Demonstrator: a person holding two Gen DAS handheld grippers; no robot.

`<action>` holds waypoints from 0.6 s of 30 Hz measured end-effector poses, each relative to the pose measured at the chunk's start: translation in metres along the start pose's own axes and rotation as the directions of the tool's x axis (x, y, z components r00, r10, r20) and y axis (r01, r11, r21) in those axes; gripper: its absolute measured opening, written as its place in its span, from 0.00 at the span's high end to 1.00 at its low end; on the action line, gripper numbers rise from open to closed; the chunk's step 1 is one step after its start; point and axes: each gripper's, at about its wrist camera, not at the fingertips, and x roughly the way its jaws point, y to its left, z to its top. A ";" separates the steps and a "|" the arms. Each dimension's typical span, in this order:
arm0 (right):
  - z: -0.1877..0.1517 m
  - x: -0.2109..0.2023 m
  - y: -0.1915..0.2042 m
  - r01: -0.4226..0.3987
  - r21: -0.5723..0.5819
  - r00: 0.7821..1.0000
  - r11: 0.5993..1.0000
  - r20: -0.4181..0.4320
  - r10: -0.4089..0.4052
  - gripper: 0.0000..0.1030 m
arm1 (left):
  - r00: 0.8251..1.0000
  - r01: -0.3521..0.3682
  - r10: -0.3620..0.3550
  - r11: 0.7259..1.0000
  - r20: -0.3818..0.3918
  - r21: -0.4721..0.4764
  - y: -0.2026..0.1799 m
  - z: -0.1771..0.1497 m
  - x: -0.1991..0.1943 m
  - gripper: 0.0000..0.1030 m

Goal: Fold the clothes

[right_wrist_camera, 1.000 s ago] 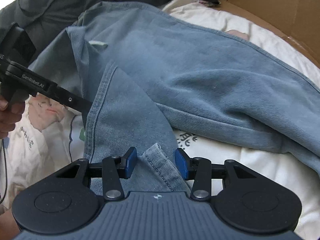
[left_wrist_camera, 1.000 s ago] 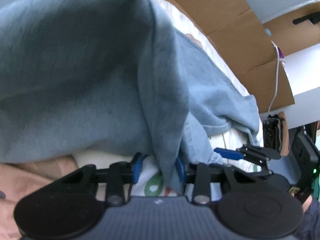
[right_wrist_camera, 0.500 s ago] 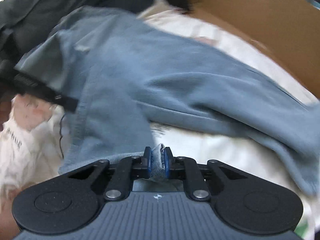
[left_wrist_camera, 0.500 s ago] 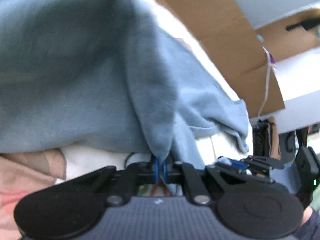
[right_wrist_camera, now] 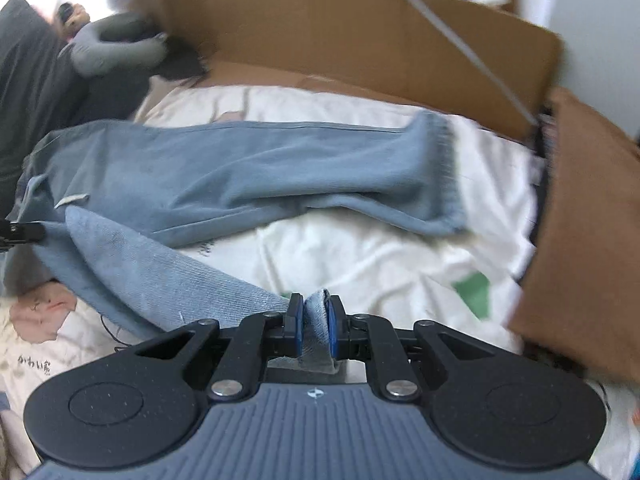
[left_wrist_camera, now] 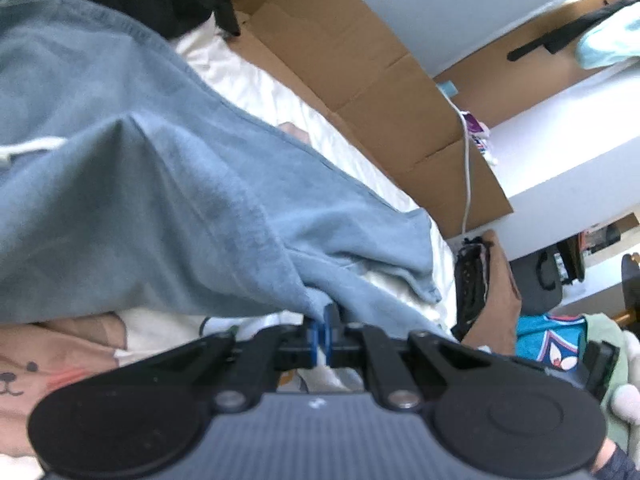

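Both claws have just closed on the jeans (right_wrist_camera: 248, 168). The left claw (left_wrist_camera: 323, 330) now pinches a fold of denim near the waist; the right claw (right_wrist_camera: 313, 326) clamps a bunched hem of one leg. A second ago both stood spread around the cloth. The gripped leg now hangs lifted off the bed (right_wrist_camera: 380, 264); the other leg lies flat. Judgement: grasp complete, fold-over can begin.

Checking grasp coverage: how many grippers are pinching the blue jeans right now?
2. The left gripper pinches the blue jeans near the waist; the right gripper clamps a leg's hem.
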 end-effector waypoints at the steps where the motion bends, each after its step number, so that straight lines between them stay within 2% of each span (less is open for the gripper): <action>1: -0.005 -0.007 -0.001 0.006 0.025 1.000 1.000 0.001 -0.006 0.89 | 1.000 -0.006 0.006 1.000 -0.003 0.001 -0.003 0.001 -0.004 0.97; 7: -0.032 -0.036 0.005 0.024 0.023 0.999 0.999 -0.034 -0.023 0.89 | 1.000 -0.027 0.027 1.000 -0.007 0.013 -0.019 0.000 -0.030 0.97; 10: -0.044 -0.031 0.002 0.015 0.021 0.997 1.000 -0.073 -0.013 0.89 | 1.000 -0.015 0.015 1.000 0.002 0.002 -0.021 0.000 -0.047 0.97; 18: -0.070 0.000 -0.006 -0.013 0.083 0.993 0.996 -0.119 0.023 0.89 | 0.999 -0.020 0.018 0.998 0.030 0.053 -0.045 0.003 -0.070 0.97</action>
